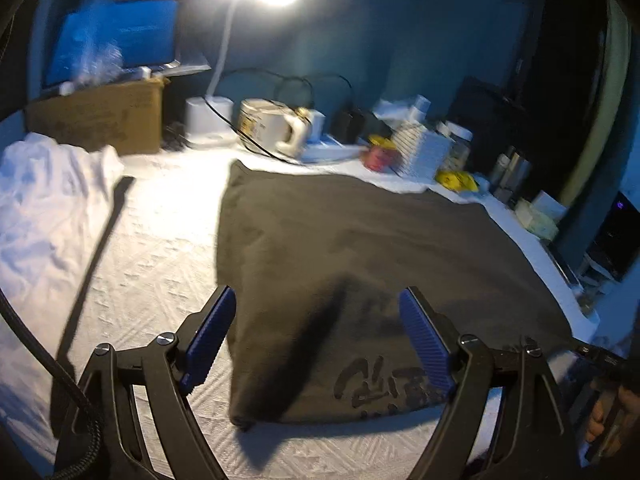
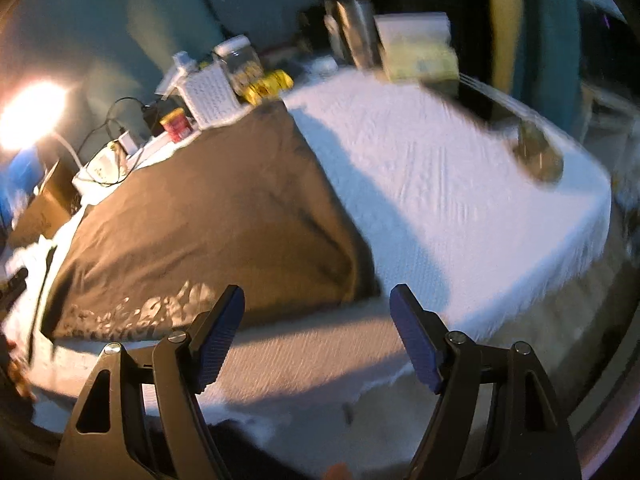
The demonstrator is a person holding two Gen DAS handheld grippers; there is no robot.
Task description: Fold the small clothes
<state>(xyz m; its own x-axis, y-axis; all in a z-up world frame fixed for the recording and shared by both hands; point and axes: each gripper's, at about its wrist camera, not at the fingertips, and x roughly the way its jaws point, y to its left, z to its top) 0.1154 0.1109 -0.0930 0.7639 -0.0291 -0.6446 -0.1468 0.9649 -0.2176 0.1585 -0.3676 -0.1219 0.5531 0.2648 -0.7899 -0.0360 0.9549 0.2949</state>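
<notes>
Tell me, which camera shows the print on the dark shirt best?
The left wrist view: the print on the dark shirt reads as dark strokes, partly behind a finger. In the right wrist view the print is a blurred glare patch at the shirt's near edge.

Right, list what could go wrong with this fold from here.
1. Both the left gripper and the right gripper are open and empty, so the dark shirt lies loose and could shift.
2. Its far edge sits near the cords, kettle and red tin; a wide sweep might snag or topple them.
3. The white garment nearby could get dragged in.
</notes>
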